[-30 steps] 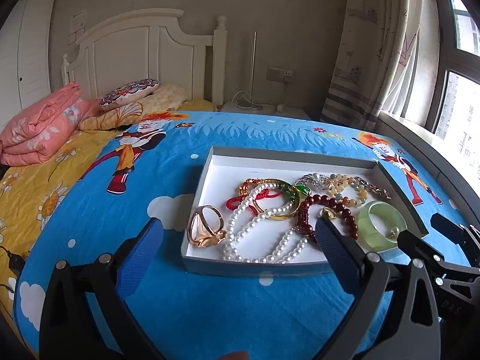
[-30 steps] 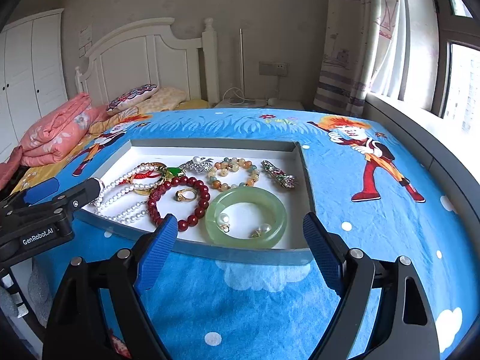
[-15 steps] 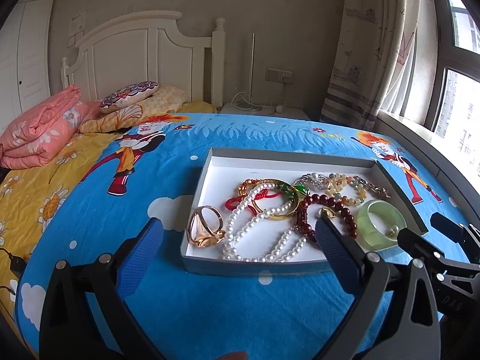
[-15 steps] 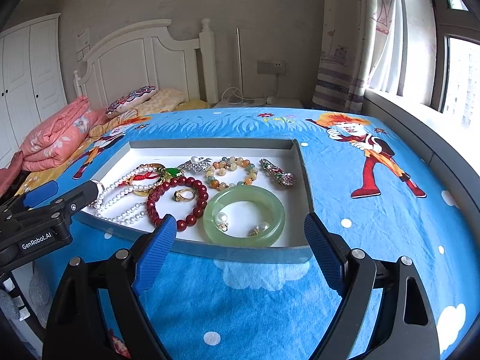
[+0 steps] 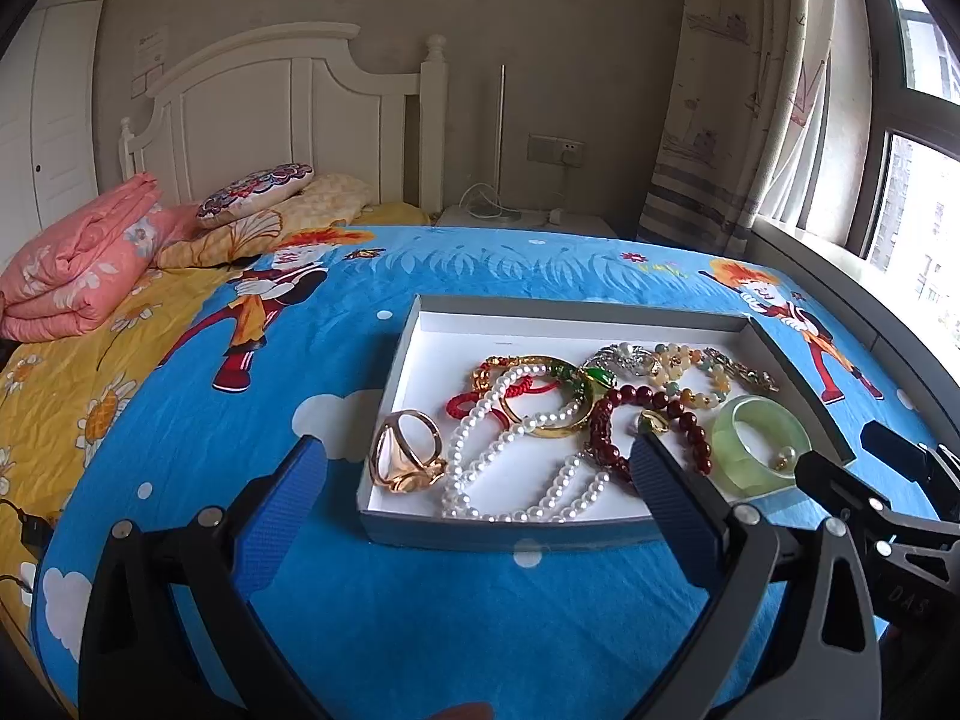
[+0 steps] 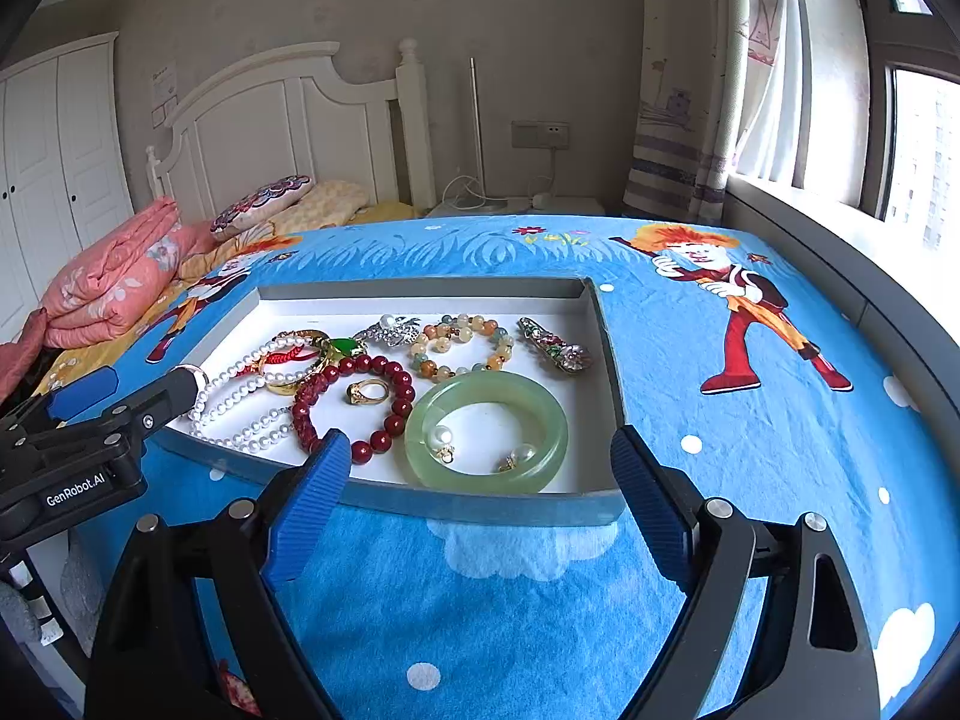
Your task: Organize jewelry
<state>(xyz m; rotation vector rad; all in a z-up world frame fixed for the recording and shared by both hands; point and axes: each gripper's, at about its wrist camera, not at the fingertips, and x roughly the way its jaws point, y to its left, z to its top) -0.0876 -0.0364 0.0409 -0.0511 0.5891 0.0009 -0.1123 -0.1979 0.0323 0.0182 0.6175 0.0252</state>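
- The jewelry lies jumbled in a shallow grey cardboard tray with a white floor [image 5: 401,354], which sits on a blue cartoon-print bedspread [image 6: 720,420].
- A translucent pale-green jade bangle [image 6: 543,420] lies at the tray's near right corner, ringing two pearl earrings [image 6: 443,439].
- A dark red bead bracelet [image 6: 393,405] encircles a small gold ring [image 6: 366,391]; a white pearl necklace [image 5: 480,450] crosses a gold bangle [image 5: 564,426].
- A large rose-gold ring [image 5: 405,456] rests in the near left corner.
- The left gripper [image 5: 474,480] hangs spread wide and empty before the tray.
- The right gripper [image 6: 480,468] is likewise spread, grasping nothing.
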